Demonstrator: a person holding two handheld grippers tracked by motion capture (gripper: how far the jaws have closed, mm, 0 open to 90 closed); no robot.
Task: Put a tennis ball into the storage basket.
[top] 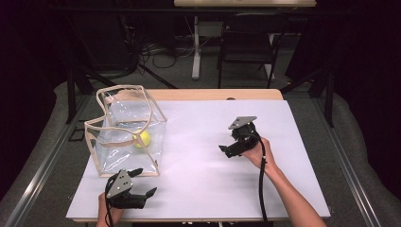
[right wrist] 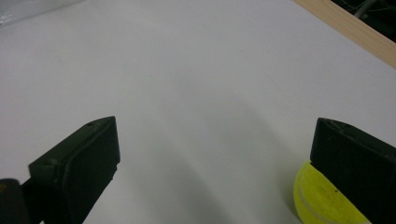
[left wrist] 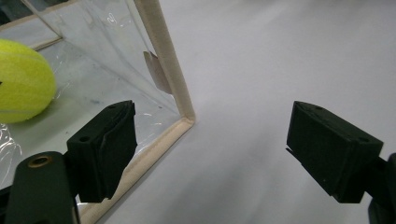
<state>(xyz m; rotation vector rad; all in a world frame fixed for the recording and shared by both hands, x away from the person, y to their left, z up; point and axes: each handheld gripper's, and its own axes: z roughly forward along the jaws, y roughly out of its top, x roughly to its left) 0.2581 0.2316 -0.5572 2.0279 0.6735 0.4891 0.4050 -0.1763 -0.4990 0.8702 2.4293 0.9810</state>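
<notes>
A: How is the task's thing drawn?

B: A yellow tennis ball (top: 142, 139) is shown, felt-covered and round, lying on the floor of a clear bag (top: 108, 151). The bag is box-shaped, edged in beige trim (left wrist: 161, 51), open at the top, and set on the left part of the white table (top: 213, 179).

A: How are the tongs shown?

B: The left tongs (top: 146, 181) are held with jaws wide apart at the bag's near corner, outside it. The right tongs (top: 228, 141) are likewise spread, well apart from the bag, over the table's right half. Nothing is clamped by either.

A: What is added by the closer views?

B: In the left gripper view the ball is seen through the plastic wall, beyond the left-hand jaw, and a small paper tag is seen on the wall beside the trim. In the right gripper view a second ball (right wrist: 322, 200) is seen on the table, partly covered by the right-hand jaw; contact cannot be judged.
</notes>
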